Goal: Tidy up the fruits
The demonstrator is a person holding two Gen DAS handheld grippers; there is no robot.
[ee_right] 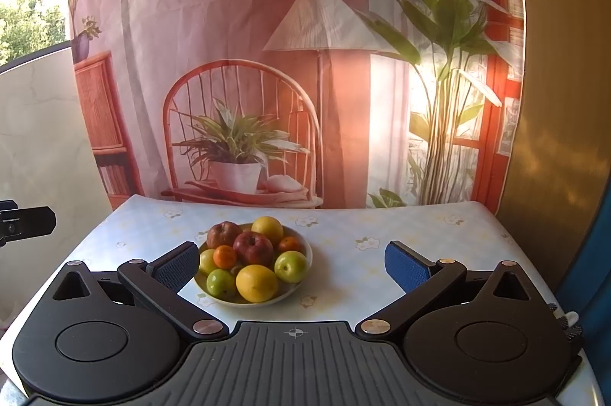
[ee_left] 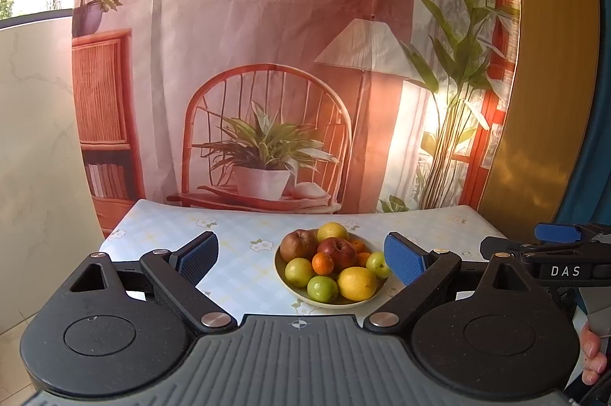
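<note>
A pale bowl point(ee_left: 301, 296) sits mid-table, heaped with fruit: a red apple point(ee_left: 337, 252), a brownish apple point(ee_left: 298, 244), a yellow lemon point(ee_left: 356, 283), green apples point(ee_left: 322, 288) and small oranges point(ee_left: 323, 262). My left gripper point(ee_left: 301, 259) is open and empty, its blue pads either side of the bowl, short of it. In the right wrist view the bowl point(ee_right: 294, 287) lies left of centre. My right gripper point(ee_right: 294, 266) is open and empty; its left pad point(ee_right: 177, 268) is beside the bowl's left rim. The right gripper also shows in the left view point(ee_left: 561, 241).
The table point(ee_left: 236, 234) has a pale blue floral cloth. A printed backdrop point(ee_left: 267, 62) hangs right behind its far edge. A white marbled wall point(ee_left: 34, 138) stands left; a yellow-brown panel point(ee_left: 550, 100) stands right. The left gripper's tip point(ee_right: 23, 220) shows at the left edge.
</note>
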